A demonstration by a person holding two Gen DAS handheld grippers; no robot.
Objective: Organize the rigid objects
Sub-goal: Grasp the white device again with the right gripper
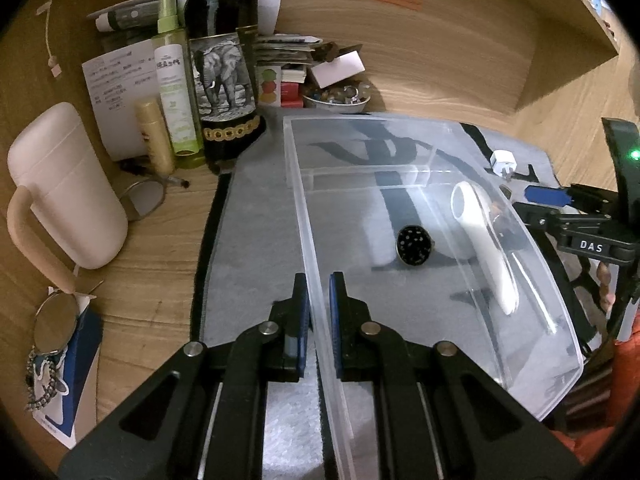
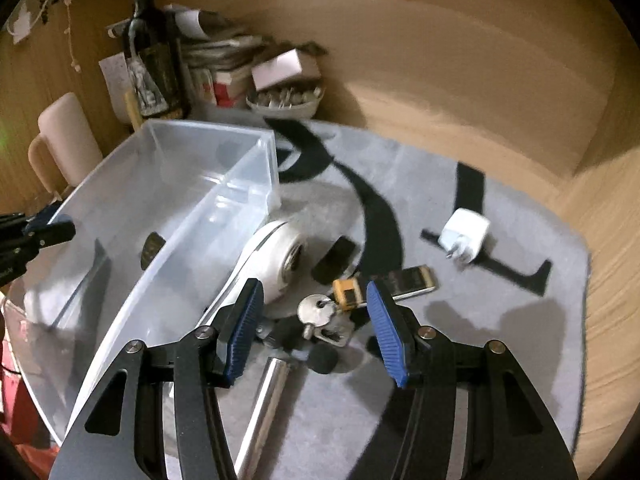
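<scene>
A clear plastic bin [image 1: 472,184] [image 2: 240,152] stands on a grey mat. My left gripper [image 1: 319,304] is shut on the bin's near-left wall, one finger on each side. Inside the bin lies a round black speckled object [image 1: 413,245]. A white handled device [image 1: 486,236] [image 2: 276,260] lies against the outside of the bin's right wall. My right gripper [image 2: 314,312] is open and empty, just above a bunch of keys [image 2: 322,314] with a yellow tag [image 2: 347,294]. Beside these lie a silver metal cylinder [image 2: 268,400], a small black item [image 2: 334,260], a flat silver-and-dark item [image 2: 412,280] and a white plug adapter [image 2: 464,240] [image 1: 503,161].
At the back left stand a dark wine bottle [image 1: 224,64], a green spray bottle [image 1: 176,92], a gold tube [image 1: 154,136], a cream mug [image 1: 60,188], papers, boxes and a bowl of small bits [image 1: 336,98]. Glasses [image 1: 144,196] and a round mirror [image 1: 56,326] lie left of the mat.
</scene>
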